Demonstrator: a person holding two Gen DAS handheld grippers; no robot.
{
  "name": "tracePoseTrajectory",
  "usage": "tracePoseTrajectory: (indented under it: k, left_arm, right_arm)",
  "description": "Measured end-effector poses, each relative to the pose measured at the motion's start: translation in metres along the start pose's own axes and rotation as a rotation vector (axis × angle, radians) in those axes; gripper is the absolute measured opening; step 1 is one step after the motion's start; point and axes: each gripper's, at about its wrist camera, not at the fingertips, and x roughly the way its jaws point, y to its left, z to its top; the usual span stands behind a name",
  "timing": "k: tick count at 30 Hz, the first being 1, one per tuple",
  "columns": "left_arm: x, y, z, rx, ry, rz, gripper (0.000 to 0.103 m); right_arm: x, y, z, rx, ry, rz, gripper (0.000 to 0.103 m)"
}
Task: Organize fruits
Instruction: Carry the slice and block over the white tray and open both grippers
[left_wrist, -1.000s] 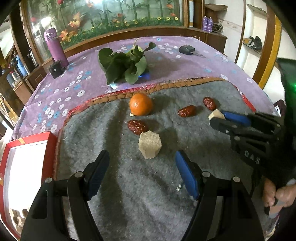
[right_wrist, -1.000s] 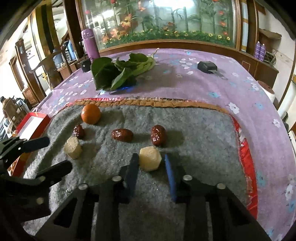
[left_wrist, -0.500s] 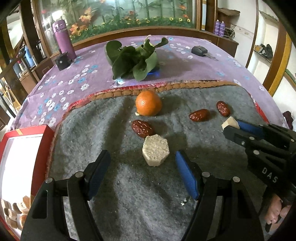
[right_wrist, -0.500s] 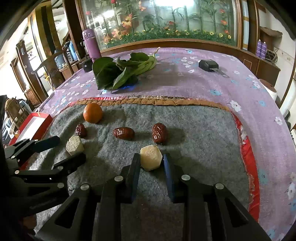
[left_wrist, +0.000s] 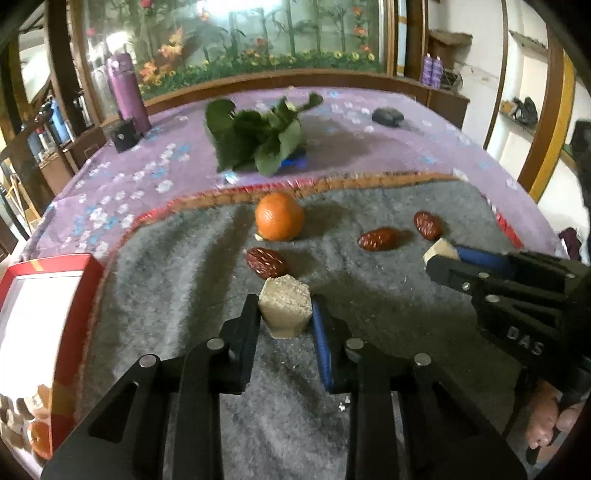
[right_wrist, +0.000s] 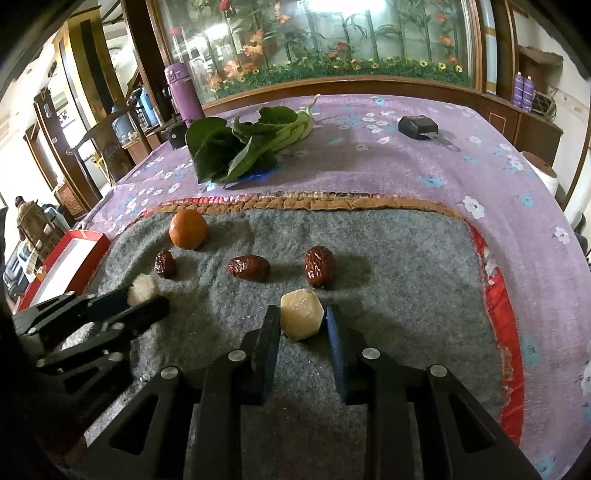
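Observation:
On the grey felt mat (left_wrist: 369, 295) lie an orange (left_wrist: 279, 216), three red dates (left_wrist: 266, 262) (left_wrist: 378, 239) (left_wrist: 427, 225) and two hexagonal cakes. My left gripper (left_wrist: 285, 314) is shut on the tan hexagonal cake (left_wrist: 284, 309). My right gripper (right_wrist: 301, 321) is shut on the pale yellow hexagonal cake (right_wrist: 302, 314). In the right wrist view the orange (right_wrist: 188, 229) and the dates (right_wrist: 165, 264) (right_wrist: 248, 267) (right_wrist: 319, 266) lie beyond it, and the left gripper (right_wrist: 147, 299) holds its cake (right_wrist: 141, 294) at the left.
A red box (left_wrist: 40, 332) with a white inside stands at the mat's left edge, with pieces in its near end. Leafy greens (left_wrist: 258, 138), a purple bottle (left_wrist: 127, 96), a small black box (left_wrist: 123, 136) and a black key fob (right_wrist: 419, 126) lie on the purple flowered cloth (right_wrist: 480, 177) behind.
My left gripper moved forward and its jaws closed from wide open onto the tan cake. My right gripper stayed around the yellow cake and narrowed slightly.

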Motion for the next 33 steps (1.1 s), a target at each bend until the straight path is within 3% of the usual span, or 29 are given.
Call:
tracePoseTrajectory:
  k: [12,33]
  left_arm:
    - [-0.070,0.017,-0.002,-0.019,-0.169,0.119,0.025]
    - [-0.117,0.054,-0.012,-0.109,-0.250,0.164,0.025]
  right_arm:
    - [-0.005,0.000,-0.001,0.003,-0.027,0.024,0.025]
    - [-0.016,0.003,-0.002,-0.018,-0.084,0.043,0.025]
